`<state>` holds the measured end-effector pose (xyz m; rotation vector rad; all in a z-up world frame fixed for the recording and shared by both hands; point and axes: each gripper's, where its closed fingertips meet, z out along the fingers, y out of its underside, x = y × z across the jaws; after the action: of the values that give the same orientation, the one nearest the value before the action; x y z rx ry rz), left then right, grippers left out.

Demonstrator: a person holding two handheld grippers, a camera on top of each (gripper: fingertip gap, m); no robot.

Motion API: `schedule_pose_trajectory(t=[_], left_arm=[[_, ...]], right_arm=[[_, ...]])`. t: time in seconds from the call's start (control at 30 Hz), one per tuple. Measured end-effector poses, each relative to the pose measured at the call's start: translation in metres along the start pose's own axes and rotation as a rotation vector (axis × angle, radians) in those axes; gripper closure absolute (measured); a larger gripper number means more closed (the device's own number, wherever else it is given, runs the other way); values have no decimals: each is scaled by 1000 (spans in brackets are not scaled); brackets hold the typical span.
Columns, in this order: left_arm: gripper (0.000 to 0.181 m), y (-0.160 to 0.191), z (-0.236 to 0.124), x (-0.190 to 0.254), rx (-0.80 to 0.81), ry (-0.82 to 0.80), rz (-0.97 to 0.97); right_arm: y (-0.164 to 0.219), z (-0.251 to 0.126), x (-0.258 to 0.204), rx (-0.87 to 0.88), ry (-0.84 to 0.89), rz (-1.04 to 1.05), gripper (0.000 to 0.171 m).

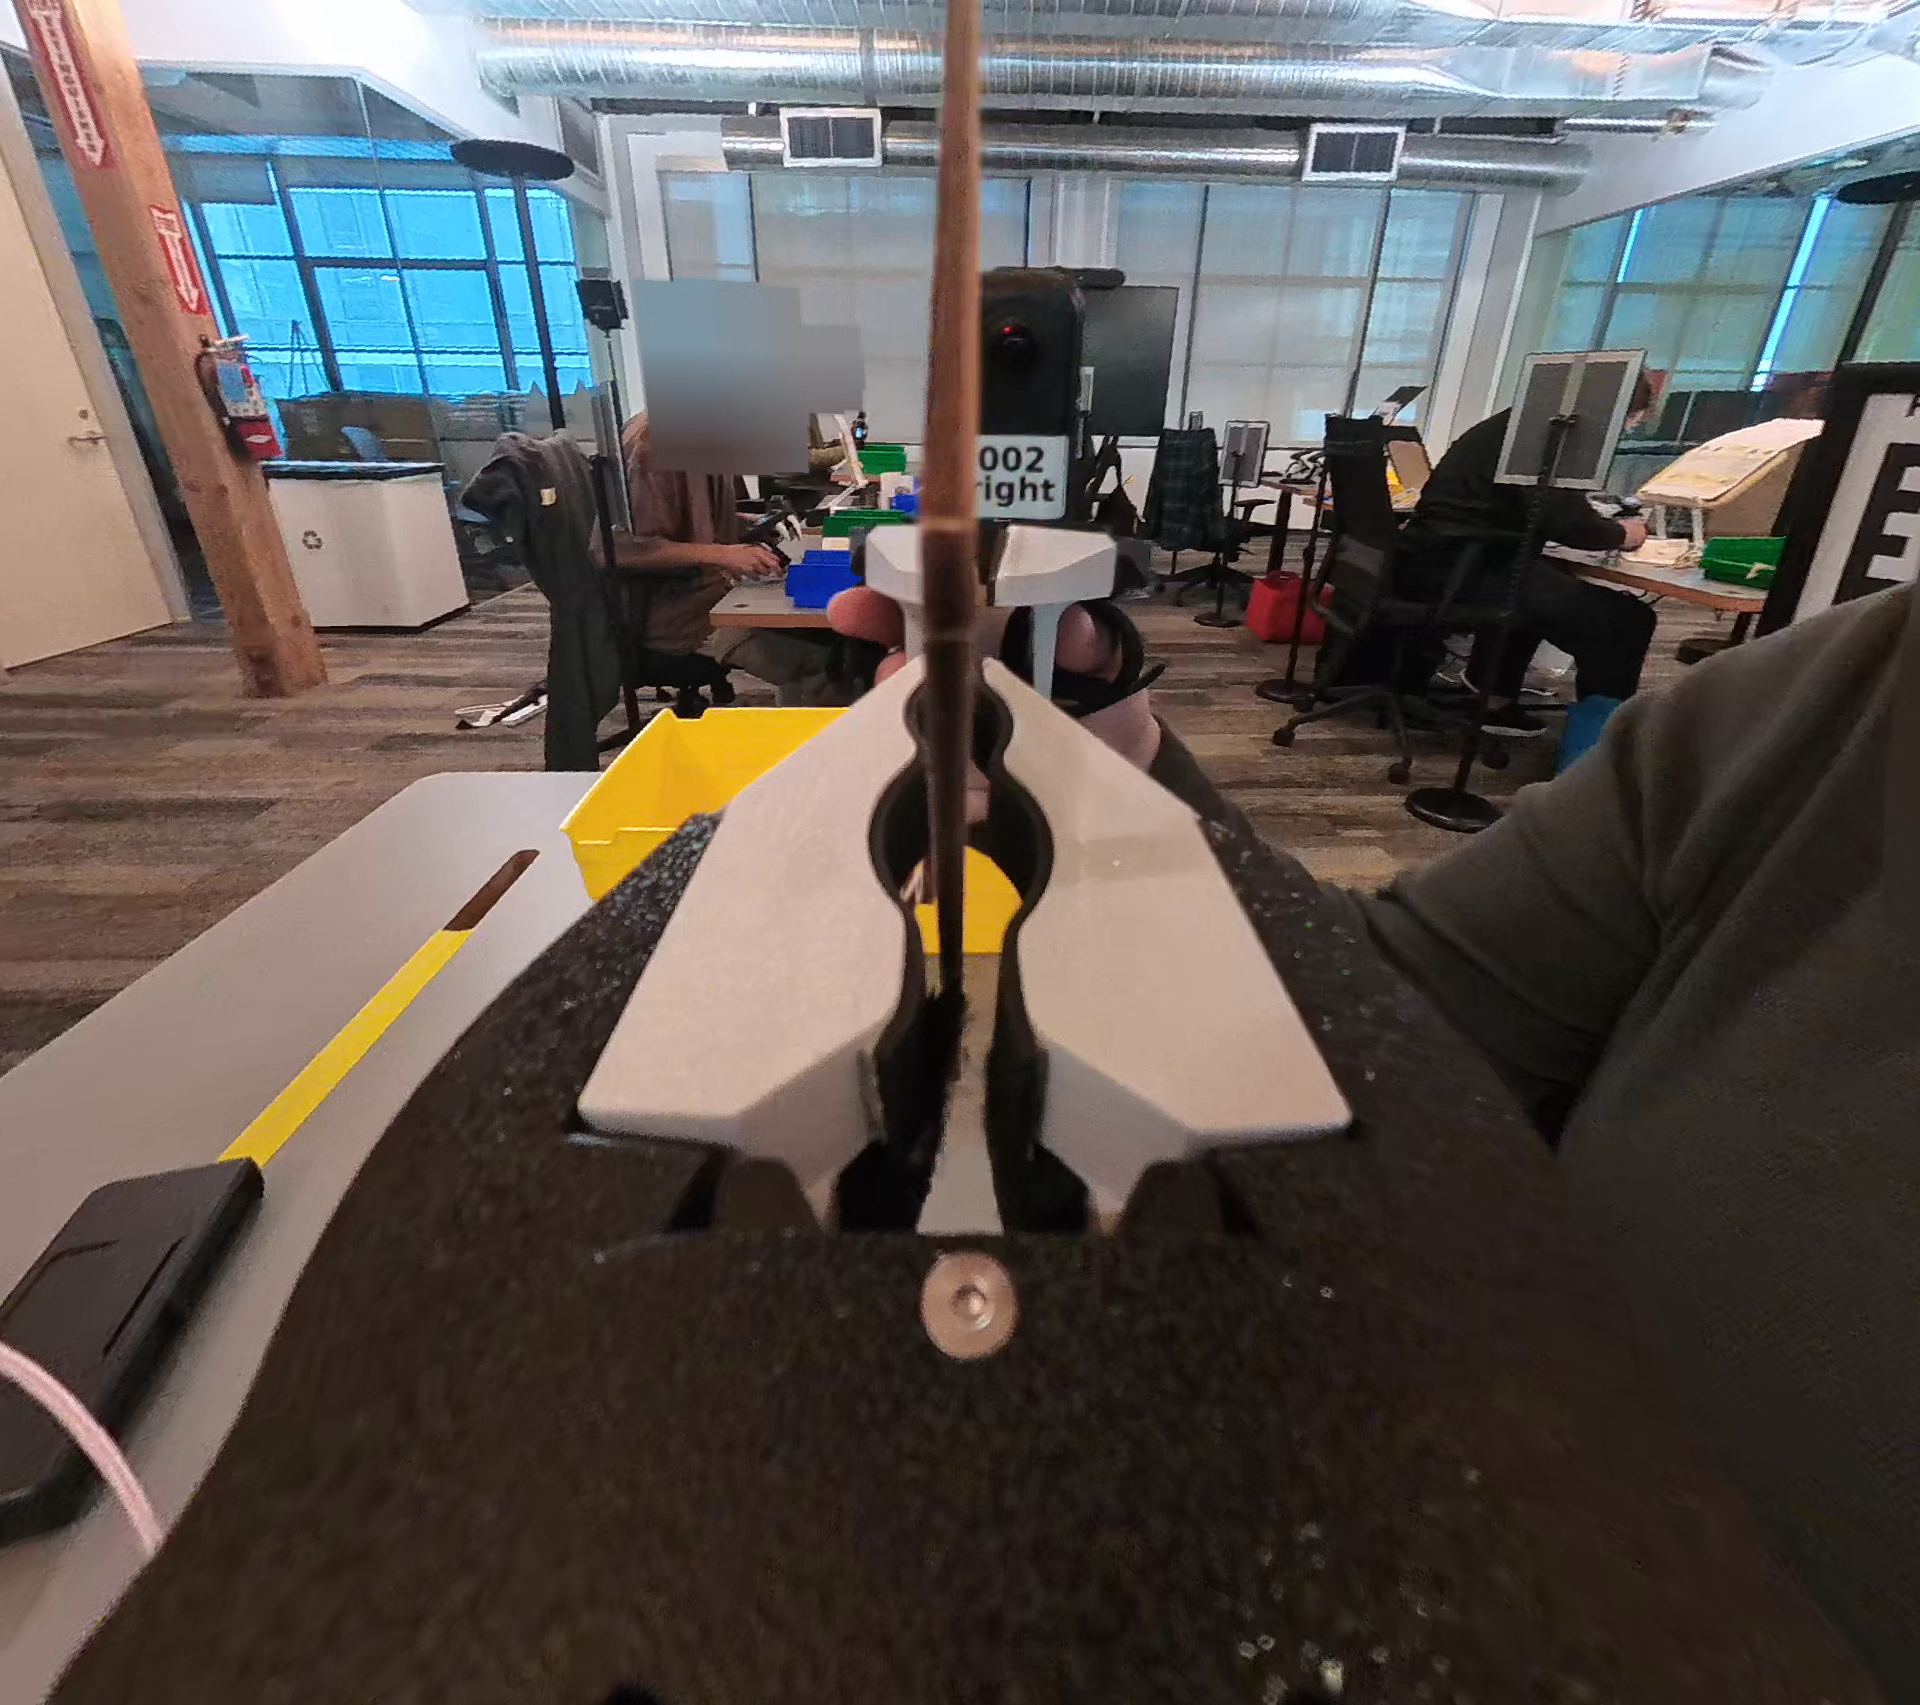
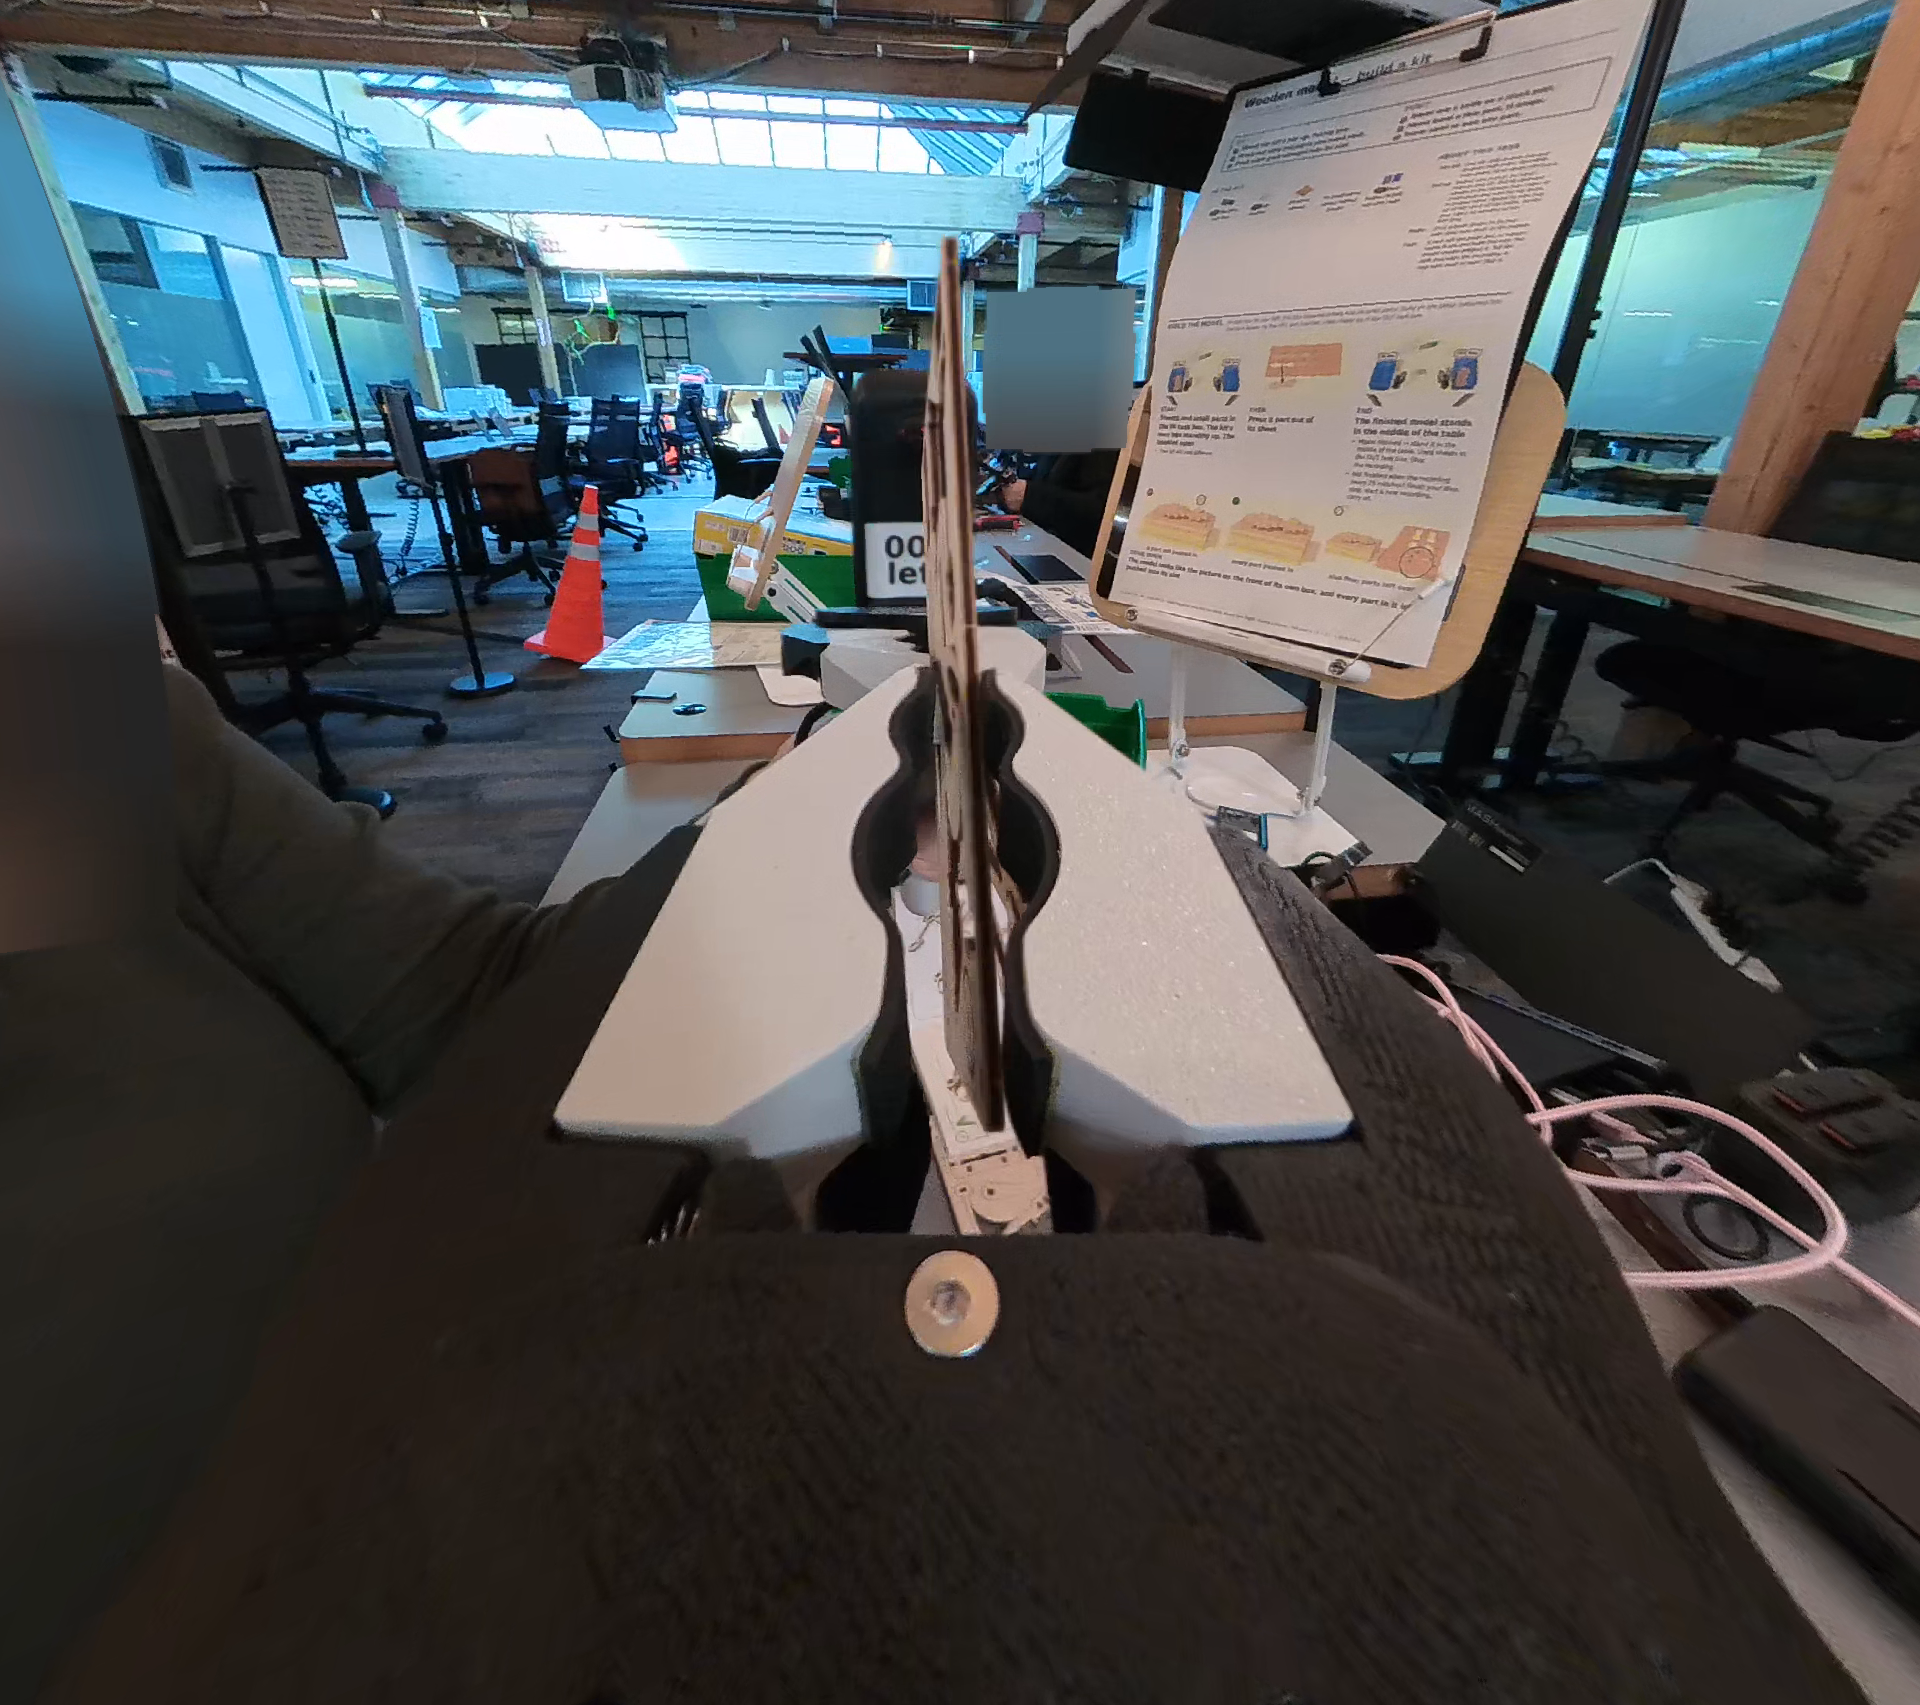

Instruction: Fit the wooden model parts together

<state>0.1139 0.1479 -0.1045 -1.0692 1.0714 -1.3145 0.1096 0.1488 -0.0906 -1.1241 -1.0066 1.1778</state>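
Observation:
A thin wooden part sheet [image 1: 956,305] with laser-cut shapes is held upright in the air, edge-on to both cameras. My left gripper [image 1: 951,668] is shut on one end of it. My right gripper [image 2: 951,679] is shut on the sheet [image 2: 948,512] from the opposite side. The two grippers face each other: the right gripper [image 1: 982,585] shows just beyond my left fingertips, held by a hand, and the left gripper [image 2: 878,663] shows beyond my right fingertips. The sheet's faces are mostly hidden.
A yellow bin [image 1: 675,782] stands on the grey table [image 1: 312,980] below the left gripper. A black device [image 1: 104,1312] lies at the table's near left. An instruction sheet on a stand [image 2: 1340,367], a green bin [image 2: 1101,720], pink cables [image 2: 1662,1167] and people at far desks are around.

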Motion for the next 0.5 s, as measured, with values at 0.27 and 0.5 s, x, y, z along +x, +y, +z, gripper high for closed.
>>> schedule_pose_trajectory(t=[0.27,0.5], left_arm=[[181,4,1,-3,-53,-55,32],[181,8,0,-7,-108,-128,109]], right_arm=[[4,2,6,-39,68,-60,166],[10,1,12,-117,157,-156,167]])
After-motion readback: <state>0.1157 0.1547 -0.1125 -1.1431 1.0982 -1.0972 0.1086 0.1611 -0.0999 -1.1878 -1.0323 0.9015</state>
